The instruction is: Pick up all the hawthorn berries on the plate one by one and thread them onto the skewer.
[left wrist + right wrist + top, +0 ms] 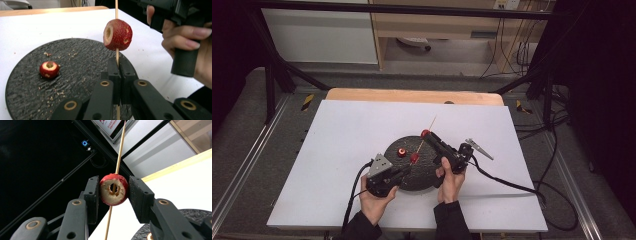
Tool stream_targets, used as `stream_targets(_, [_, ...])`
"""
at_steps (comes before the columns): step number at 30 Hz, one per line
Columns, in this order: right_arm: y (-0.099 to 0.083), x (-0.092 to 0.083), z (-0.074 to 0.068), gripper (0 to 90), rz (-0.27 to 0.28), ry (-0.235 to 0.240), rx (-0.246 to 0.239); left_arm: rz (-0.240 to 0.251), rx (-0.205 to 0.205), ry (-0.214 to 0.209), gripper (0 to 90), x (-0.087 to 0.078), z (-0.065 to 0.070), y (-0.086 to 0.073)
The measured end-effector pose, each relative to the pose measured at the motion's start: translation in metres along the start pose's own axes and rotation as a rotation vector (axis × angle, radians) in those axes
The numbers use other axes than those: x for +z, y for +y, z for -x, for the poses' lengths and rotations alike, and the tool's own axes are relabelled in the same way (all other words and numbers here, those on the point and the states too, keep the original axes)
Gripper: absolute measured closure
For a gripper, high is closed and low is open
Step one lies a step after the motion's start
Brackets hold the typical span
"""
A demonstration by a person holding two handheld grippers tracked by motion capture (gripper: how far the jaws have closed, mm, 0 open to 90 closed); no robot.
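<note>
The left gripper's [117,75] fingers pinch the skewer's [116,7] near end, its length running through the cored fruit [114,189] clamped by the right gripper's [113,195] fingers.

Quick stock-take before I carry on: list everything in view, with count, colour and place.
Skewer: one, pale wood, clamped low down by the left gripper, running up through two fruits.
Cored fruits: three, red with pale flesh; one on the skewer above the left gripper, one on the skewer between the right gripper's jaws, one loose on the plate.
Plate: one, black, round, on the board, with crumbs.
Board: one, white, covering the table.
Table: one, light wood edge at the far side.
Left gripper: one, black, shut on the skewer.
Right gripper: one, black, shut on the fruit.
Hands: two, left, right.
</note>
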State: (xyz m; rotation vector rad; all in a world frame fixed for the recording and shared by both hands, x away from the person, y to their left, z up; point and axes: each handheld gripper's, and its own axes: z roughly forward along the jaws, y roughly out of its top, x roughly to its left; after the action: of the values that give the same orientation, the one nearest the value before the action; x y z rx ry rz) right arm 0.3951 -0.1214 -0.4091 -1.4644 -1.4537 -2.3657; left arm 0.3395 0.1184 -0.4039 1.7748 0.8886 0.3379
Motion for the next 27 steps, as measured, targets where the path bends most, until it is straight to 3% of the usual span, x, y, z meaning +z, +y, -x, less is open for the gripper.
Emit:
stream_targets(11, [-0.005, -0.004, -0.003, 62.0, -0.016, 0.003, -0.016, 0.005, 0.017, 0.000, 88.4, 0.007, 0.001, 0.013])
stream_targets(23, [-0.009, -0.005, -0.003, 61.6, -0.035, -0.009, -0.037, -0.004, 0.020, -0.005, 88.4, 0.010, 0.000, 0.015])
stream_targets(27, [-0.007, -0.008, -0.004, 52.1, -0.057, -0.025, -0.088, -0.015, 0.027, -0.003, 88.5, 0.007, -0.002, 0.013])
